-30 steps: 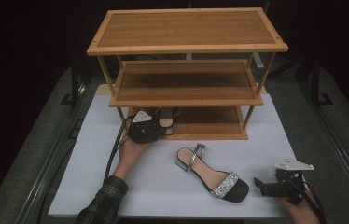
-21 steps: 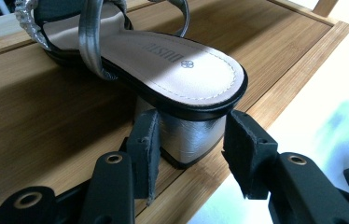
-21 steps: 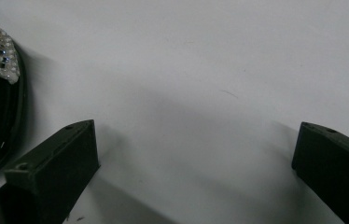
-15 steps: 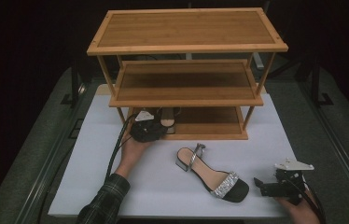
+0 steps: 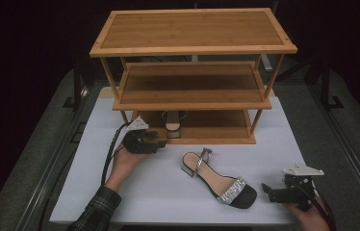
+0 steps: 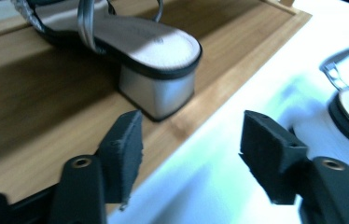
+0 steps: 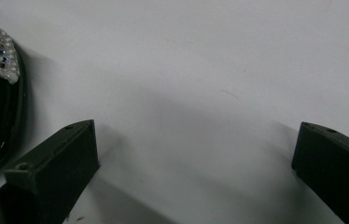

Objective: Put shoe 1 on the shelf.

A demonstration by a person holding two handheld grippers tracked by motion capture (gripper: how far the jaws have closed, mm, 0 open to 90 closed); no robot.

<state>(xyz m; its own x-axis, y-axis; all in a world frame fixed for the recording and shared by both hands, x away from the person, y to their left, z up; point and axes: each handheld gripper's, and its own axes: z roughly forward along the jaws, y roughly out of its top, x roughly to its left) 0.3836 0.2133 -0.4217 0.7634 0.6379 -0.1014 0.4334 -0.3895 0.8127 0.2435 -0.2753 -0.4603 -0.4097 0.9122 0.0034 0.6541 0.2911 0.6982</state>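
Left gripper jaws just opened, empty | shelved sandal: light, stiff | you pinch its block heel.

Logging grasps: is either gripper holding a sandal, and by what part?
Nothing is held: left gripper, just opened, and right gripper both stand open and empty.

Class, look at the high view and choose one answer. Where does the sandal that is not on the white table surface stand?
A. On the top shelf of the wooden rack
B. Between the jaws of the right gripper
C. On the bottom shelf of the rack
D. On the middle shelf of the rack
C. The sandal stands on the bottom shelf of the wooden rack, heel toward the front edge, just ahead of the left gripper, whose jaws have just been opening and hold nothing.
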